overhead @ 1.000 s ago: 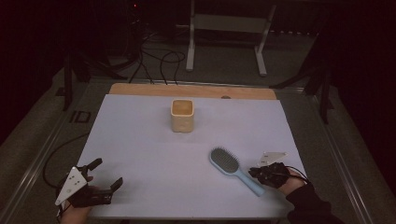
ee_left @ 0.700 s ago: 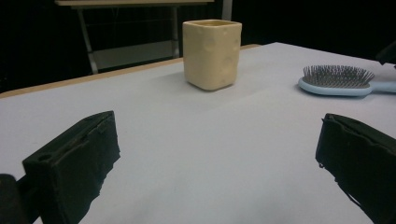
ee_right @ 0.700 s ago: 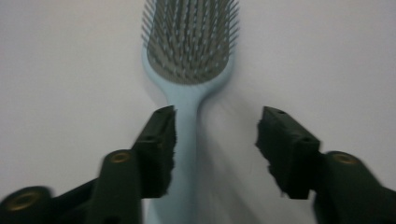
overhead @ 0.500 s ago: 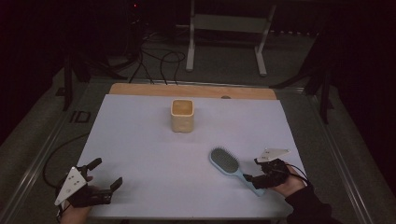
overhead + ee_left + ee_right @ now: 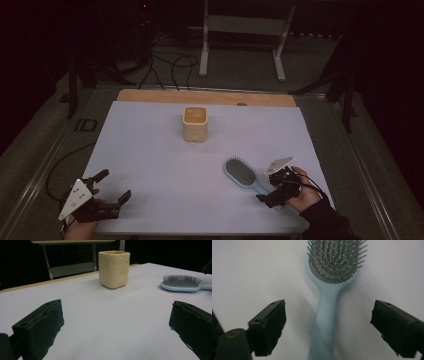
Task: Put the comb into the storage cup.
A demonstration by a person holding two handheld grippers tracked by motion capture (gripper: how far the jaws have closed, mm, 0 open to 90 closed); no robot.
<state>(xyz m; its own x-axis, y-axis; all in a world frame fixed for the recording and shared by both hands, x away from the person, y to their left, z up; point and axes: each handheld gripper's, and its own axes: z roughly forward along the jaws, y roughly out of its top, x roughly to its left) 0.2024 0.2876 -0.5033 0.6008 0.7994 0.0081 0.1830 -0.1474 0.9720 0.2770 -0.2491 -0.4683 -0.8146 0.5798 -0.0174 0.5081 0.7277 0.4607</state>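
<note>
A light blue hairbrush (image 5: 241,174) lies bristles-up on the white table sheet (image 5: 165,165), handle toward the near right. My right gripper (image 5: 267,198) hovers over the handle end; its jaws have just been opening and stand wide, well clear of the handle (image 5: 325,322) between them. The brush head (image 5: 335,260) lies ahead of it. My left gripper (image 5: 114,186) rests open at the near left corner, nothing between its fingers. A cream square cup (image 5: 195,123) stands upright in the far middle, and the left gripper view has the cup (image 5: 114,268) ahead and the brush (image 5: 181,283) at right.
A strip of bare wood (image 5: 150,95) runs along the table's far edge. Cables and a white metal stand (image 5: 240,30) sit on the dark floor beyond. The sheet's front edge is close to both hands.
The right gripper let go of the brush handle and drew back toward the near right. The brush now lies flat, slightly shifted. The left gripper has not moved.
</note>
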